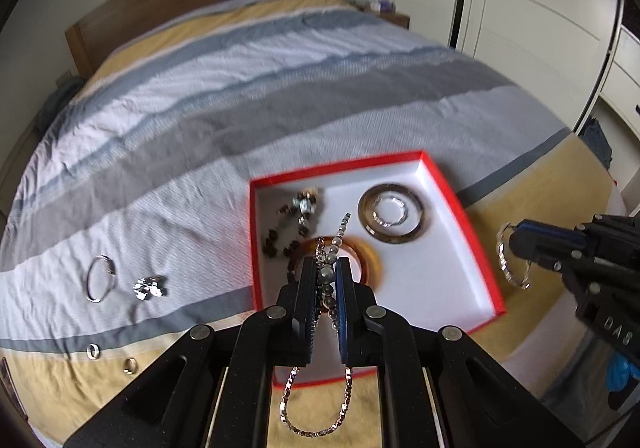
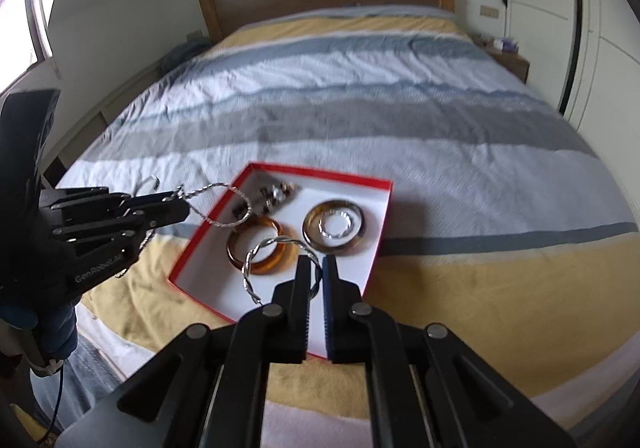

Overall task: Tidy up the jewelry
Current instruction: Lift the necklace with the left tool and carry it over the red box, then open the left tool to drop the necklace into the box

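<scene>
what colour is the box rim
Red, around a white inside; the box rim shows best in the left wrist view.

Both grippers matte black, linkage arms with round silver pivot pins, ribbed pads. Left gripper marked "GenRobot" in white. Blue glove on hand.

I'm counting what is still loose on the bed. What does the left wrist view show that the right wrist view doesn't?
Only the left wrist view: a thin hoop, a sparkly cluster and two small rings on the bedspread.

Only the right wrist view: a window.

Both: the red box holding the amber bangle, the left gripper shut on a chain, and the right gripper shut on a twisted silver bangle.
</scene>
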